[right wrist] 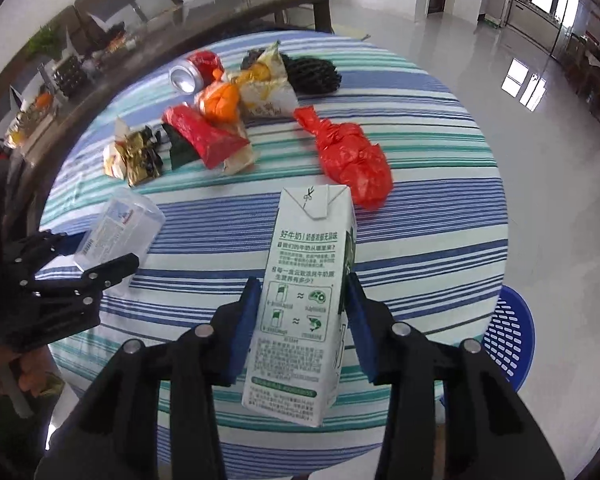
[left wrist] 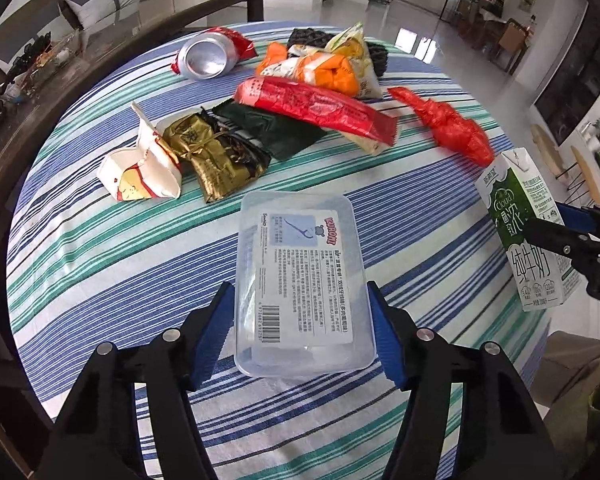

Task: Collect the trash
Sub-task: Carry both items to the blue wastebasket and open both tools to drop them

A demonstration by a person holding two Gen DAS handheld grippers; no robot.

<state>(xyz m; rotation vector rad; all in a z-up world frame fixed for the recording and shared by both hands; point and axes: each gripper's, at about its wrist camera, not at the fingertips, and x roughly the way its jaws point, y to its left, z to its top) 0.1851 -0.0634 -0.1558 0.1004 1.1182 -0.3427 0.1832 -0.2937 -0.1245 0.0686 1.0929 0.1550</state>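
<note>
My left gripper (left wrist: 301, 312) is shut on a clear plastic box (left wrist: 300, 272) with a white label, held above the striped table (left wrist: 100, 264); the box also shows in the right wrist view (right wrist: 118, 226). My right gripper (right wrist: 303, 312) is shut on a green-and-white milk carton (right wrist: 304, 300), held above the table's near edge; the carton also shows in the left wrist view (left wrist: 528, 232). More trash lies on the table: a crushed can (left wrist: 206, 56), a red wrapper (left wrist: 316, 108), a red plastic bag (right wrist: 352, 156), gold foil (left wrist: 212, 152), a paper cup (left wrist: 140, 168).
A blue perforated basket (right wrist: 508, 336) stands on the floor at the table's right. Orange and yellow wrappers (left wrist: 324, 64) and black netting (right wrist: 312, 70) lie at the far side. A wooden bench (left wrist: 204, 4) stands behind the table.
</note>
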